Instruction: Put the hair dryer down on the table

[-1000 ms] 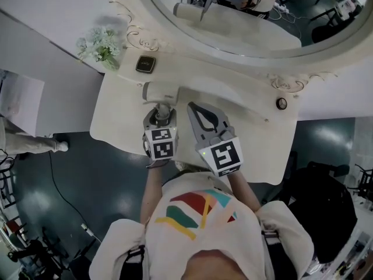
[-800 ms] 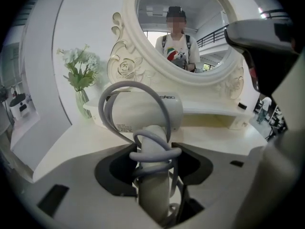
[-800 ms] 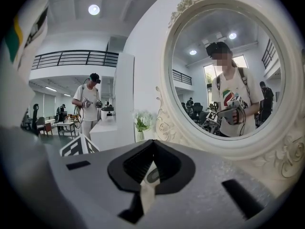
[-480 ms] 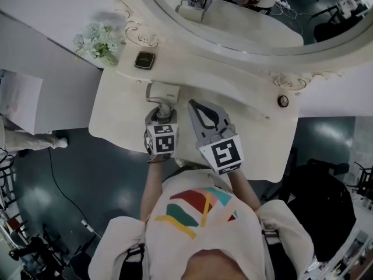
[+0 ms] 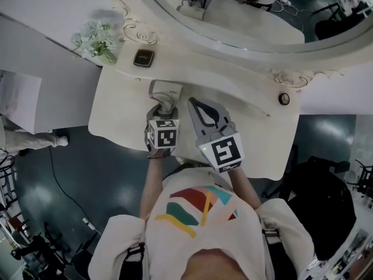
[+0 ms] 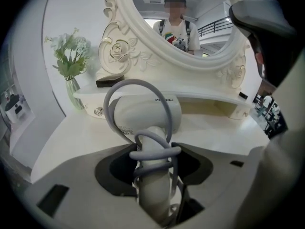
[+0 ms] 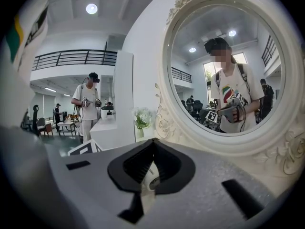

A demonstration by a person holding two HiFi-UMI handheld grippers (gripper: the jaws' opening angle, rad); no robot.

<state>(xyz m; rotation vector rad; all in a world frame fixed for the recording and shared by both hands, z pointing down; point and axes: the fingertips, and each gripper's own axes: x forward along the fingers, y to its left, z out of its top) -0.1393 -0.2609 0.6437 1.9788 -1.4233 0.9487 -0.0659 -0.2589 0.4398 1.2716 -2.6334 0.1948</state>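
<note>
A white hair dryer (image 5: pixel 165 90) with a grey cord (image 6: pixel 138 87) wound round its handle (image 6: pixel 153 175) hangs low over the cream dressing table (image 5: pixel 250 134), its barrel close to the raised shelf under the mirror. My left gripper (image 5: pixel 162 109) points steeply down and is shut on the handle. Whether the barrel (image 6: pixel 148 114) touches the tabletop (image 6: pixel 66 140) cannot be told. My right gripper (image 5: pixel 194 106) hovers just right of the dryer, shut and holding nothing. Through the gap between its jaws the right gripper view shows a bit of the dryer's vented end (image 7: pixel 151 176).
A large oval mirror (image 5: pixel 233 13) in a carved frame stands at the back. On the shelf sit a vase of pale flowers (image 5: pixel 94 40), a small dark box (image 5: pixel 143 58) and a small round dark object (image 5: pixel 284 98). The table's front edge (image 5: pixel 116 142) drops to a dark floor.
My left gripper has come down toward the tabletop with the hair dryer and tipped more steeply. The right gripper has stayed where it was.
</note>
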